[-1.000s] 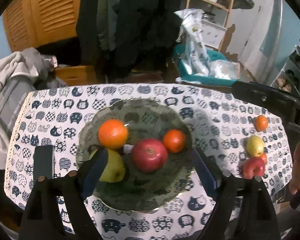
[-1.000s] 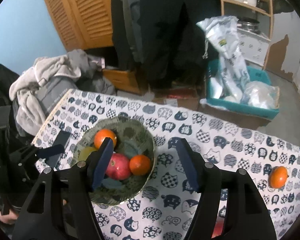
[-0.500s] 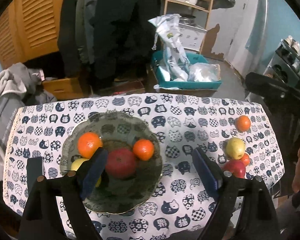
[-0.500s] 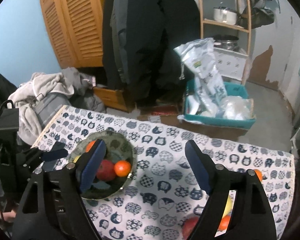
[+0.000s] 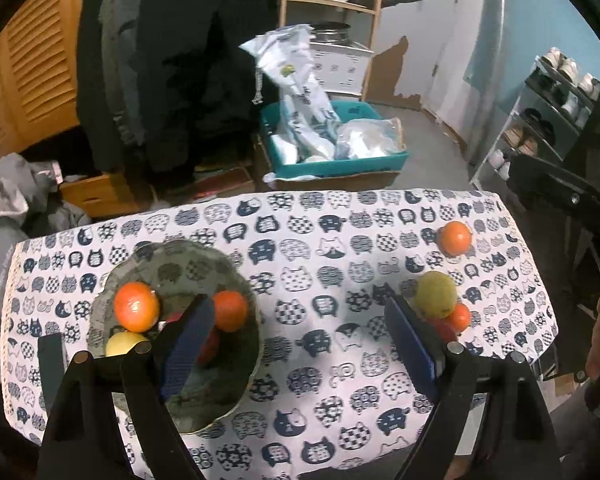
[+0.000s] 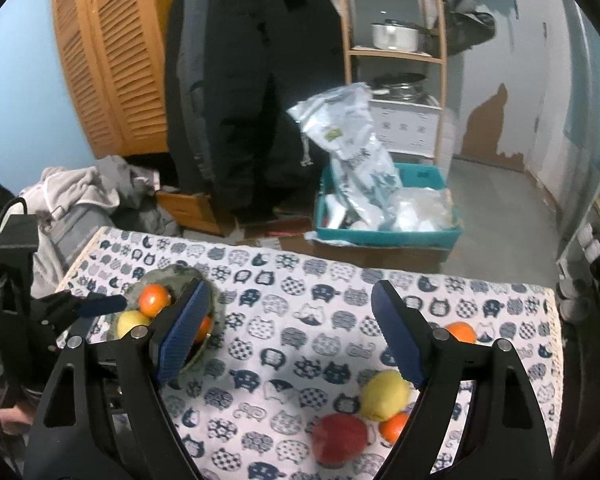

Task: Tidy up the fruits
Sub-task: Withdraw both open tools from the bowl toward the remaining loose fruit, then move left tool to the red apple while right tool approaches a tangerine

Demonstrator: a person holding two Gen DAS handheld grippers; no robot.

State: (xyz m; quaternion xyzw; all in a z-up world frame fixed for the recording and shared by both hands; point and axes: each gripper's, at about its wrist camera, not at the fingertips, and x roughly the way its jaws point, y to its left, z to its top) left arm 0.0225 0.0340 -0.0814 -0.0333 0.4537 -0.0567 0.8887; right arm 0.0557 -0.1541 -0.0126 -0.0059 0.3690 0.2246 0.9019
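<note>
**Both grippers empty above the table**

The left gripper [image 5: 300, 344] and right gripper [image 6: 288, 332] hang with jaws spread wide, gripping nothing. Four fruits sit in the bowl [image 5: 204, 256]; a red apple [image 6: 340, 434], yellow apple [image 6: 384, 396] and two oranges lie on the tablecloth [image 6: 300, 360].

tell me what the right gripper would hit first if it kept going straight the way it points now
Most likely bare cat-print tablecloth: nothing lies between the open right gripper's fingers. The yellow apple and red apple sit lower right of that line, though depth is hard to judge.
</note>
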